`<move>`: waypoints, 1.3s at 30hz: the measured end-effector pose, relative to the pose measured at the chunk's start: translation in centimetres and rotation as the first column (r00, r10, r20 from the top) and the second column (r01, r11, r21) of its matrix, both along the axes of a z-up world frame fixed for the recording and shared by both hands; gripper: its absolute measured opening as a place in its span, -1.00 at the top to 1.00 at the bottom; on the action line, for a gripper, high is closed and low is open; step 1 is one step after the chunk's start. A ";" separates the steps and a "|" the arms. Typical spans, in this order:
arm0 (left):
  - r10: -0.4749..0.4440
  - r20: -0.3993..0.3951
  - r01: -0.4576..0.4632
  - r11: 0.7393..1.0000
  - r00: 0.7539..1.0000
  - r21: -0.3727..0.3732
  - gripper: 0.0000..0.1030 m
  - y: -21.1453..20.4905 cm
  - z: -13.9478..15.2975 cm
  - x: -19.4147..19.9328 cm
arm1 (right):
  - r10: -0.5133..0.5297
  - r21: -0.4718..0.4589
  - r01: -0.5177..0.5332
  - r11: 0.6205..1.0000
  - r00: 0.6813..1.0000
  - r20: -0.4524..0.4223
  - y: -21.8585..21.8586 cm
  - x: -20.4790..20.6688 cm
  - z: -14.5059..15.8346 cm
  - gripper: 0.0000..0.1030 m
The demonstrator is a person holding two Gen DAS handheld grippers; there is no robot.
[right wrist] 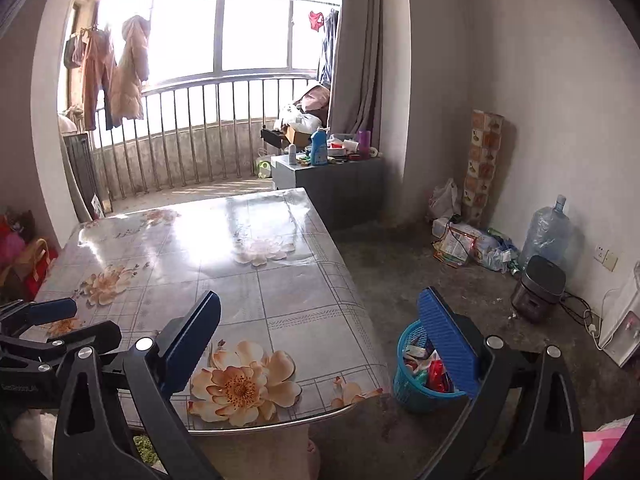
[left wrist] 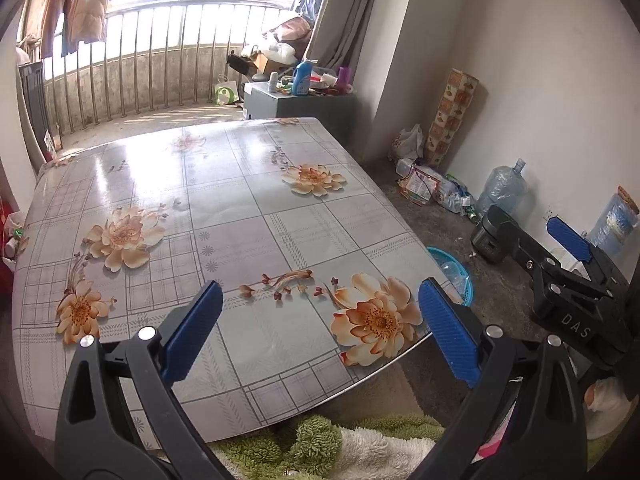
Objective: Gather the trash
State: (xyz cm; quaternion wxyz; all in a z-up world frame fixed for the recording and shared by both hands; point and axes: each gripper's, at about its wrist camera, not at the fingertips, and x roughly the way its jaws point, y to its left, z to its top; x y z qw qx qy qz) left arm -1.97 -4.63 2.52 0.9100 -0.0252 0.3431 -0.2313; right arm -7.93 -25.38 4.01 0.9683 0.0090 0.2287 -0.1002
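Observation:
A blue plastic basket (right wrist: 416, 380) full of wrappers and other rubbish stands on the concrete floor just off the table's right front corner. In the left wrist view only the basket's rim (left wrist: 456, 276) shows past the table edge. The flowered table top (left wrist: 248, 208) carries no loose items that I can see. My left gripper (left wrist: 320, 292) hangs open over the table's near edge with nothing between its blue pads. My right gripper (right wrist: 320, 300) is open and empty too, spanning the table corner and the basket. Each gripper also shows in the other's view: right gripper (left wrist: 532, 232), left gripper (right wrist: 76, 320).
A grey cabinet (right wrist: 328, 176) crowded with bottles stands beyond the table. Along the right wall lie bags and crushed bottles (right wrist: 472, 244), a large water jug (right wrist: 546, 232) and a dark rice cooker (right wrist: 538, 292). Green and white fluffy fabric (left wrist: 320, 448) lies below the table's near edge.

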 end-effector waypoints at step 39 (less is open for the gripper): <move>0.144 -0.129 -0.087 0.926 0.981 0.368 -0.83 -4.7 -4.9 4.0 | -0.268 -0.110 0.245 0.963 0.876 -0.400 -4.7 1.9 -8.1 -0.87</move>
